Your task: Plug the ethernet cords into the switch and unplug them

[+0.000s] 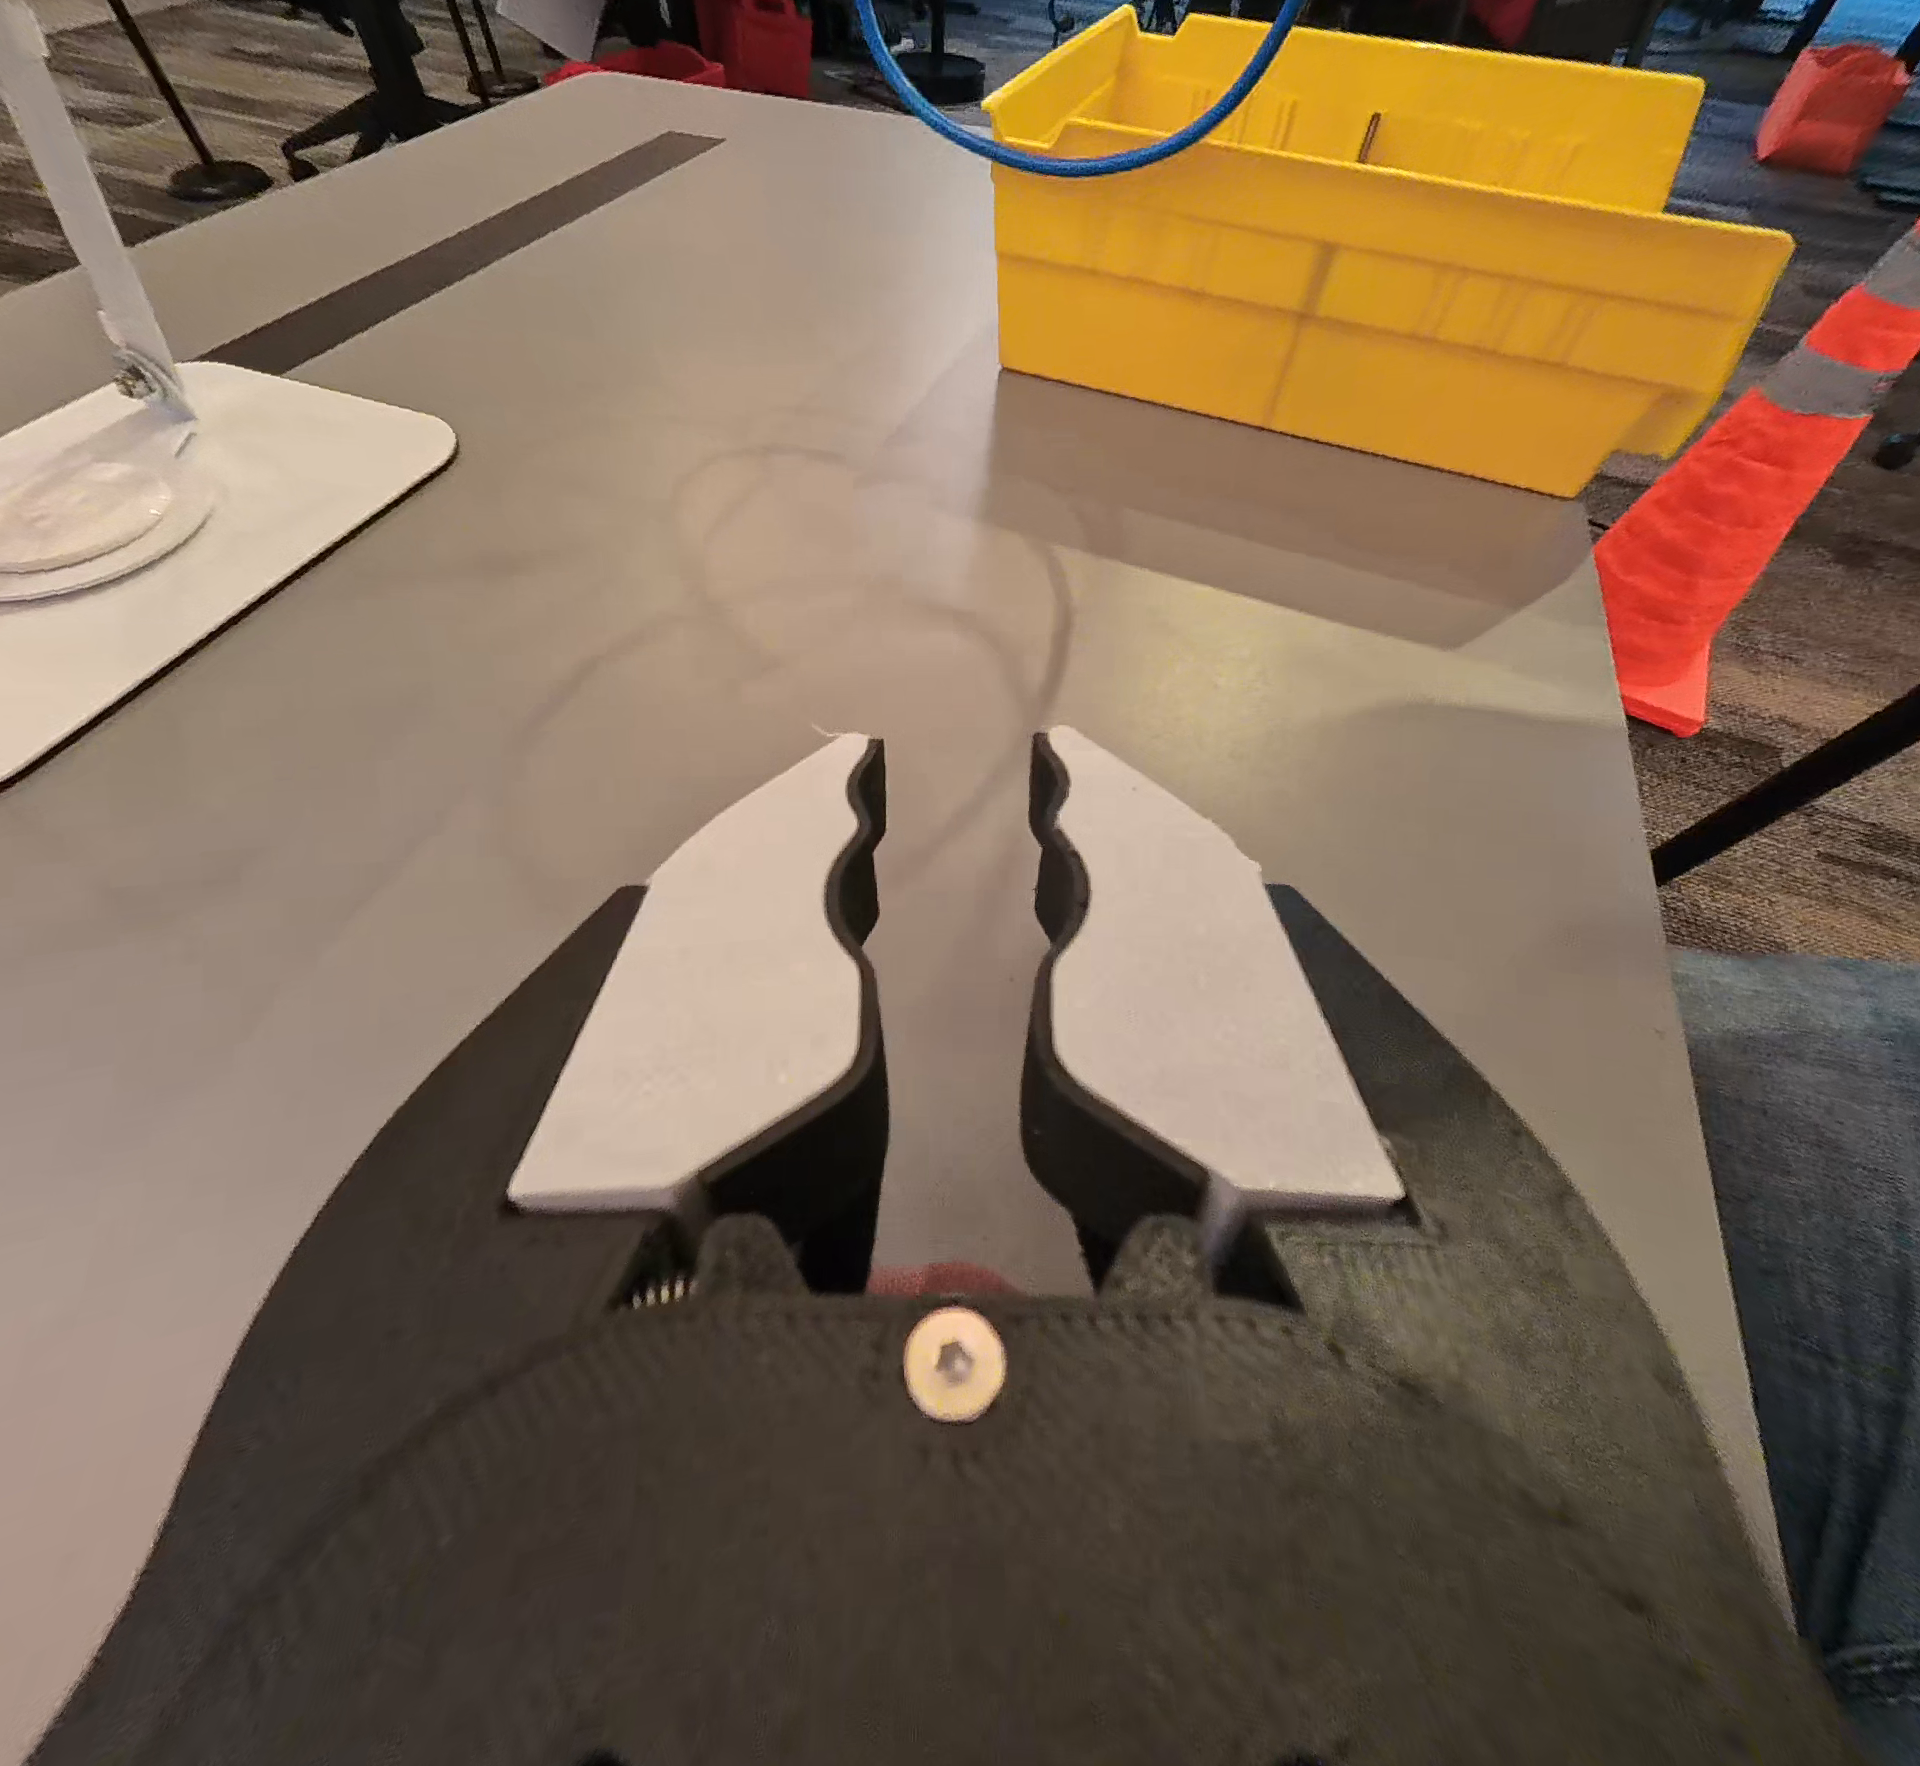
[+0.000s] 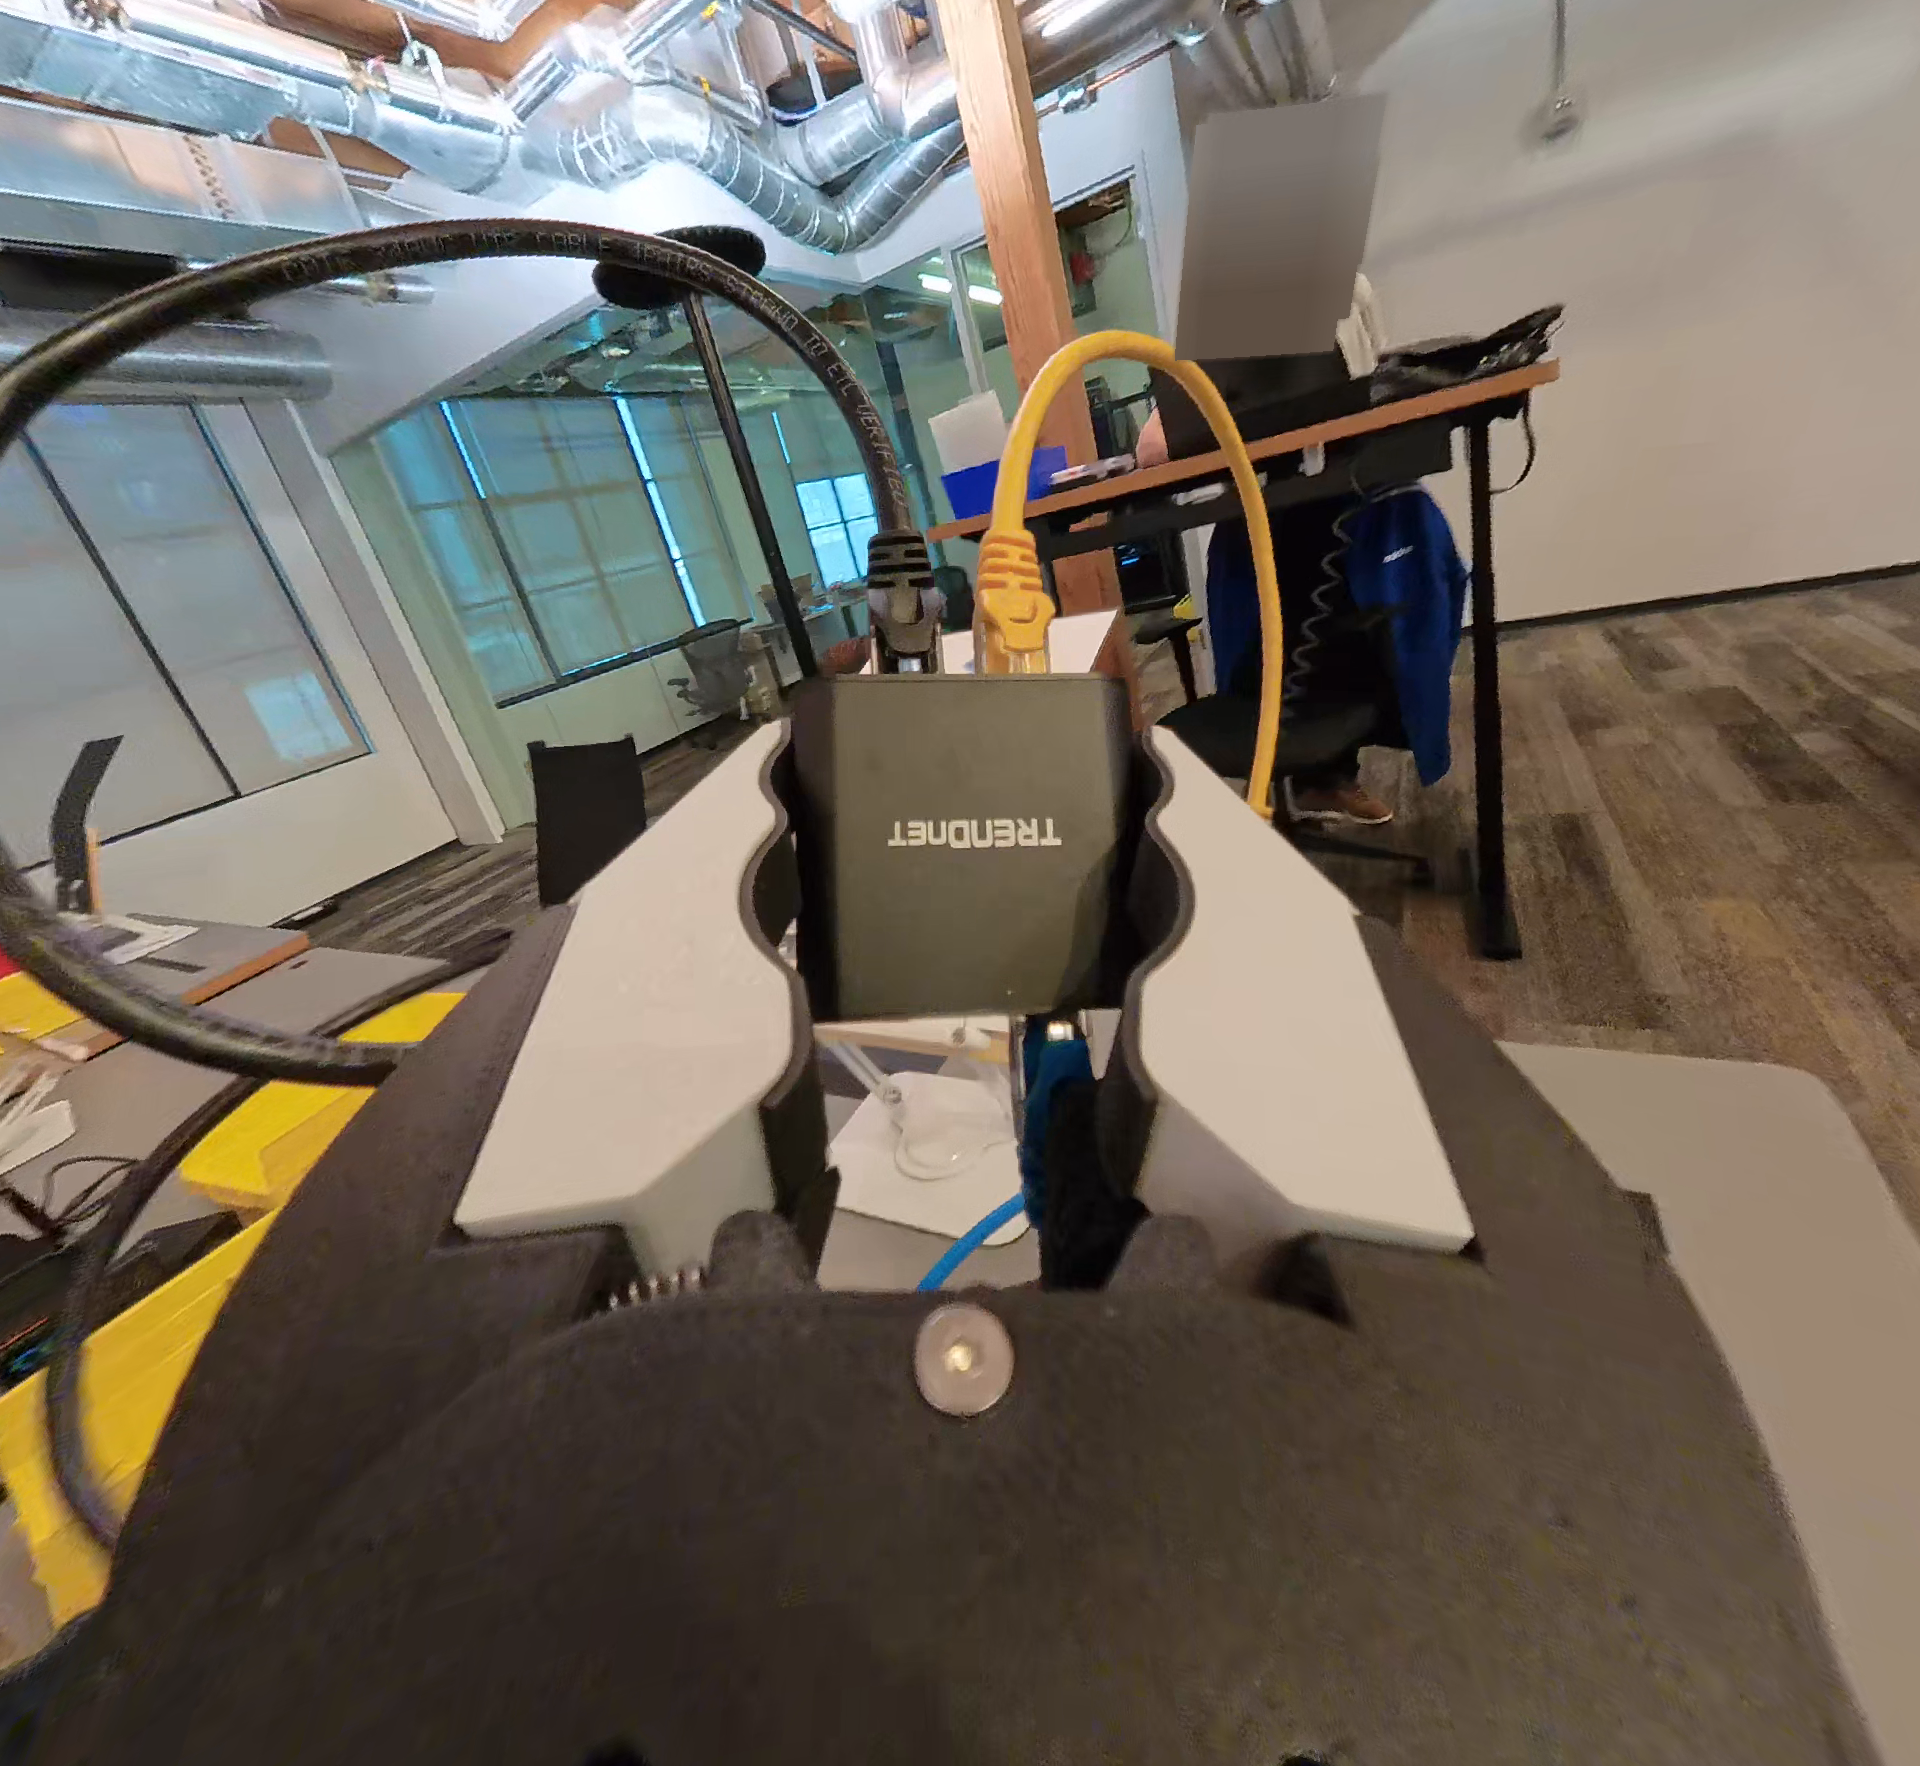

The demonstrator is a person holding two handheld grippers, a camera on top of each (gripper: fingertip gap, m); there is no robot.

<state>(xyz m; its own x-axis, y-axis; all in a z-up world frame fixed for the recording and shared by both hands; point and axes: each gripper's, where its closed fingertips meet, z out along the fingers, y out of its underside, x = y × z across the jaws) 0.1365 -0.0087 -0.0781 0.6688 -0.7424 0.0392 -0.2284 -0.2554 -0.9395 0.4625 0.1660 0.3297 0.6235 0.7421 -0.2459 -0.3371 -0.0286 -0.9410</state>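
My right gripper (image 2: 971,740) is shut on a black switch (image 2: 961,843) and holds it up in the air, tilted toward the ceiling. A black ethernet cord (image 2: 899,589) and a yellow ethernet cord (image 2: 1013,594) are plugged into the switch's far face and loop back past it. A blue cord (image 2: 977,1238) hangs below the switch near my fingers; its end is hidden. In the left wrist view a loop of the blue cord (image 1: 1039,147) hangs over the table's far side. My left gripper (image 1: 956,750) is open and empty, low over the grey table (image 1: 520,677).
A yellow bin (image 1: 1351,282) stands at the table's far right corner. A white lamp base (image 1: 208,490) sits at the left. An orange cone (image 1: 1745,521) stands on the floor past the right edge. A person's jeans-clad leg (image 1: 1808,1301) is at the right. Left tips to right tips: about 55 cm.
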